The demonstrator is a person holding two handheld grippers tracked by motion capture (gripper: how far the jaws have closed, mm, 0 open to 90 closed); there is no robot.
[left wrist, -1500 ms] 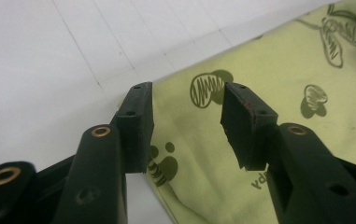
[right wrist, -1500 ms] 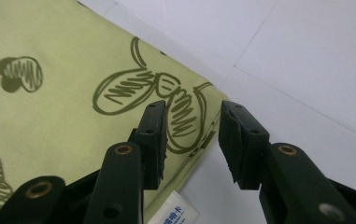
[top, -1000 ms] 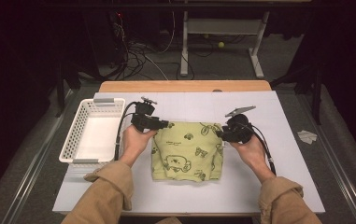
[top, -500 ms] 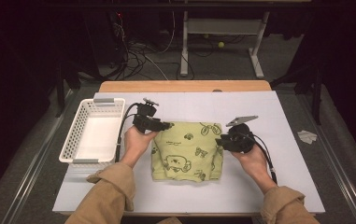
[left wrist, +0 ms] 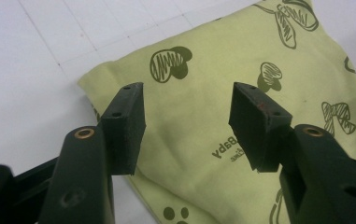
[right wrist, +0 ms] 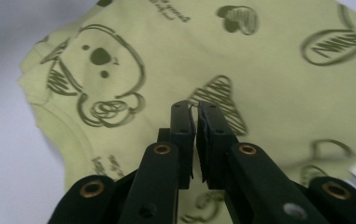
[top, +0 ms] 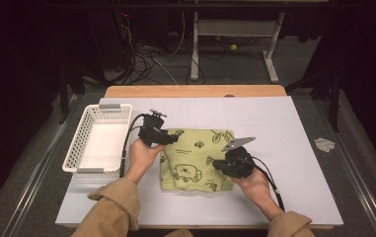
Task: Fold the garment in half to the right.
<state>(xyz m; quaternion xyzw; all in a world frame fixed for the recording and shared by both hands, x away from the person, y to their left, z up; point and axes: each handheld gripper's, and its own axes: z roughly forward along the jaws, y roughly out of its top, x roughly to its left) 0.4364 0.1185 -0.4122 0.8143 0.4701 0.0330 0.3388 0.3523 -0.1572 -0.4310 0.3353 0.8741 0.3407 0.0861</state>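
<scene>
Folded green cloth on white table, left gripper over its far-left corner, jaws wide apart and empty, right gripper over its near-right part, jaws closed, nothing visibly pinched, basket left of cloth

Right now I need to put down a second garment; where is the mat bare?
Bare: the mat right of the green garment, and the far strip beyond it. Crowded: the left, between basket and left gripper.
</scene>
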